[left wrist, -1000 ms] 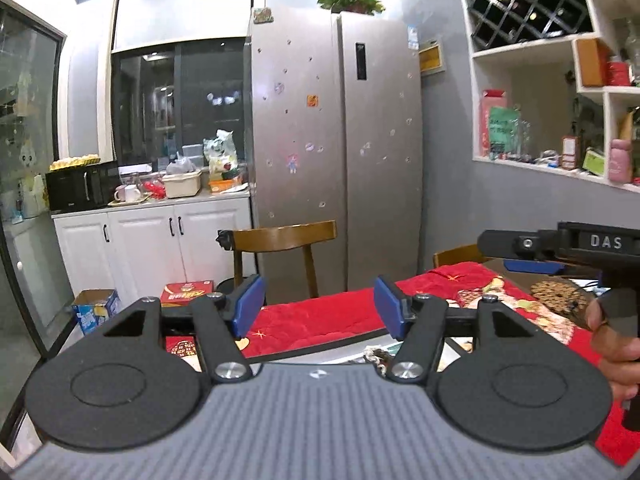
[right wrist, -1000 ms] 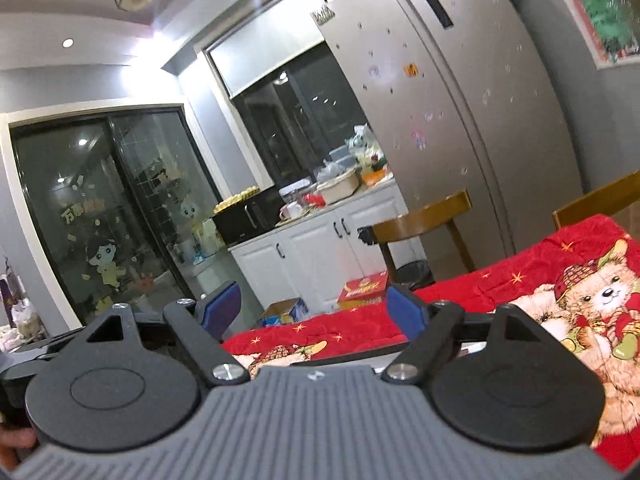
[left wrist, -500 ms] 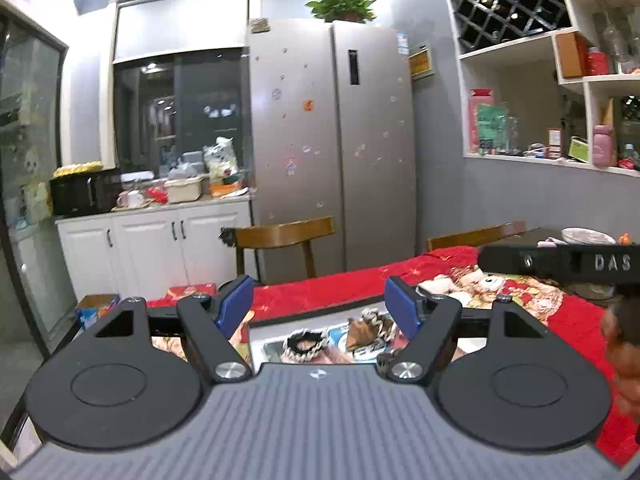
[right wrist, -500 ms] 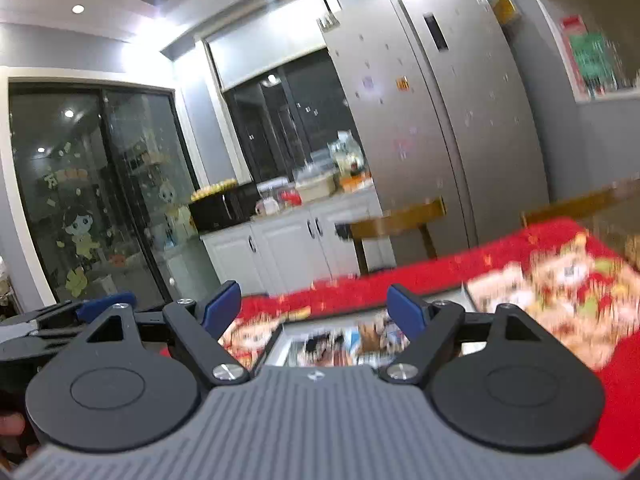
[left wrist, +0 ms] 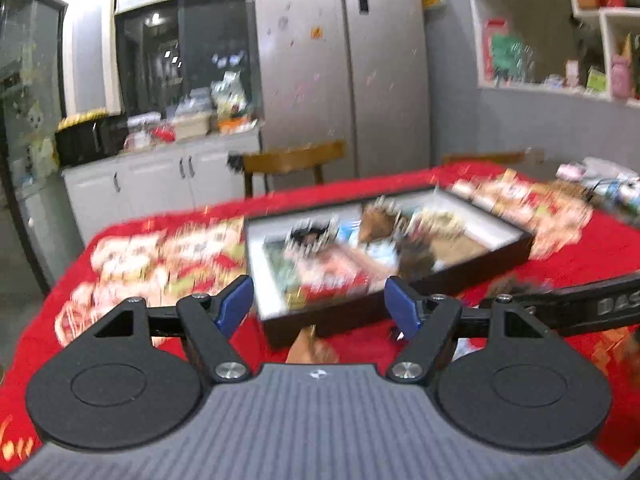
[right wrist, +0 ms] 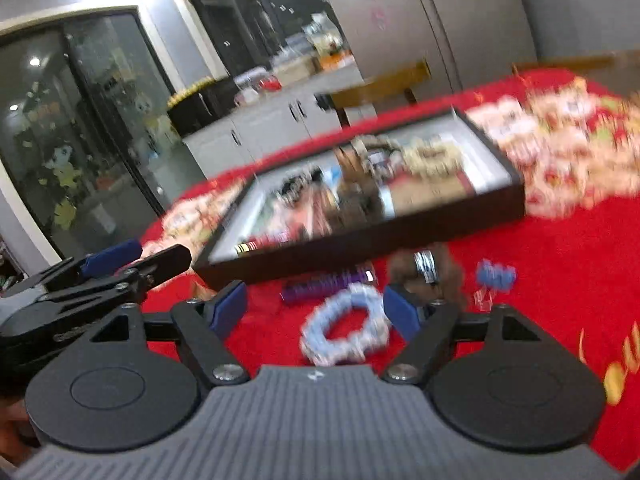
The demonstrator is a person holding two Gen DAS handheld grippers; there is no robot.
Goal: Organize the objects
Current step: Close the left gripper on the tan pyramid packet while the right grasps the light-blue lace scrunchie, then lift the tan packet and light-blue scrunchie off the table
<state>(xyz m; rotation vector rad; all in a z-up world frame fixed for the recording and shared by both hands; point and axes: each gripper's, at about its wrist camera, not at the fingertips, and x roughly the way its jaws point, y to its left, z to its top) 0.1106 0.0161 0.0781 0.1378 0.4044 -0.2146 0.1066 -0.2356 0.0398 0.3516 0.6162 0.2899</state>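
A black shallow tray [left wrist: 400, 300] [right wrist: 360, 236] with a white inside holds several hair accessories, blurred by motion. It lies on a red printed tablecloth [left wrist: 580, 248] [right wrist: 560, 248]. In front of the tray lie a light blue scrunchie [right wrist: 346, 330], a purple coil hair tie [right wrist: 320, 286], a brown fluffy tie with a band [right wrist: 430, 270] and a small blue clip [right wrist: 496, 274]. My left gripper [left wrist: 318, 310] is open and empty above the tray's near edge. My right gripper [right wrist: 316, 308] is open and empty just above the scrunchie.
A wooden chair [left wrist: 292, 160] stands behind the table. A fridge [left wrist: 344, 60], white cabinets [left wrist: 160, 176] and wall shelves [left wrist: 560, 24] lie beyond. More items sit at the table's far right [left wrist: 600, 184]. The other gripper's body shows at the right [left wrist: 592, 308] and left [right wrist: 80, 280].
Both grippers have tilted down toward the table. The tray and the loose hair ties in front of it have come into view. Both stay open.
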